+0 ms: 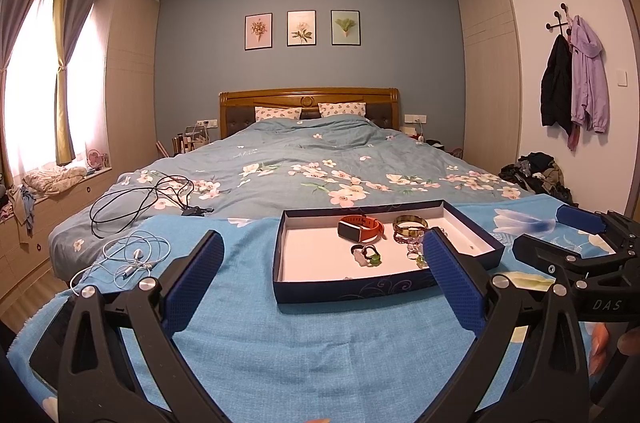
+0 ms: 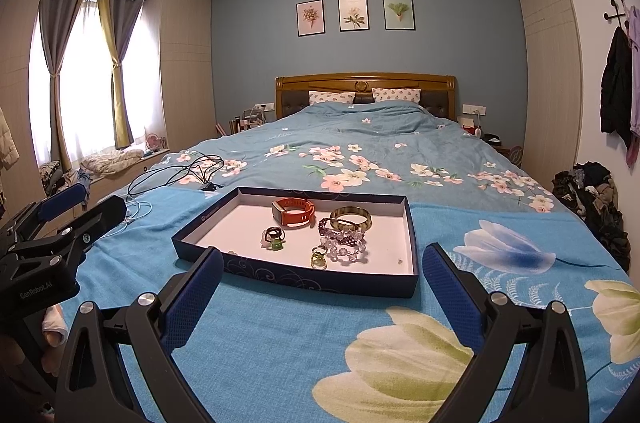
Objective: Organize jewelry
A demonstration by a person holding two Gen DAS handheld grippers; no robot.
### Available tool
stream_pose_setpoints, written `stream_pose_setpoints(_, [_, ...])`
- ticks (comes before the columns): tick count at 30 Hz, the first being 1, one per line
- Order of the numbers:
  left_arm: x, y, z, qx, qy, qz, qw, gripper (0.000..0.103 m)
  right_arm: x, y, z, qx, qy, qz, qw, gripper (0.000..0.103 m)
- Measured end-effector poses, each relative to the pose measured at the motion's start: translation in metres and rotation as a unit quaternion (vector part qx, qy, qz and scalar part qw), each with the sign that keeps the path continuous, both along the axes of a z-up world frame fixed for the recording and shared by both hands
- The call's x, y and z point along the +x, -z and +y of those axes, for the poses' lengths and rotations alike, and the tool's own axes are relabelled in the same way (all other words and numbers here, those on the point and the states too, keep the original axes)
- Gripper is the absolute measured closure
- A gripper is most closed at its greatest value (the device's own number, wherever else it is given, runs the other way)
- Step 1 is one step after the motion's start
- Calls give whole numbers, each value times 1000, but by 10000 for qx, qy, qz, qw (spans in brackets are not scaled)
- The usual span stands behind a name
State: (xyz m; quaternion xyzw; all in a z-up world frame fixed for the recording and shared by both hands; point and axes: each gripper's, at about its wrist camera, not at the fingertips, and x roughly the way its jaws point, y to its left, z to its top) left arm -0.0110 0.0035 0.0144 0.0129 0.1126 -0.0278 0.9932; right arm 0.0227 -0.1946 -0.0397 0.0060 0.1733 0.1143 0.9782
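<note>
From the left wrist view, we see our left hand-held gripper [image 1: 322, 255] spread wide and empty above the blue cloth [image 1: 280, 343]. The tray [image 1: 360, 289] lies just ahead of it, nearer its right finger, holding an orange watch [image 1: 362, 227], a gold bangle [image 1: 410, 223] and small rings [image 1: 366, 254].

From the right wrist view, our right hand-held gripper [image 2: 322, 273] is likewise spread and empty, the tray directly ahead, with beaded bracelets [image 2: 344, 241] toward its right finger.
</note>
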Motion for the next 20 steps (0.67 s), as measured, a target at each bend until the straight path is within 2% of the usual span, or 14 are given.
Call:
stream_pose_setpoints(13, [6,2,-2,39,-1,97,9999,5,4,3,-1,-27,-1,93,10000,7])
stream_pose_setpoints(17, [16,7,4,-12,-1,404,9992,5,17,11,-16,-155,61,522,9985,7])
stream_pose_setpoints(19, [23,11,10,-33,-15,547,9985,5,32,19,-35,-356,364,864,9950,7])
stream_pose_setpoints(20, [26,12,13,-36,-27,634,9980,5,32,19,-35,-356,364,864,9950,7])
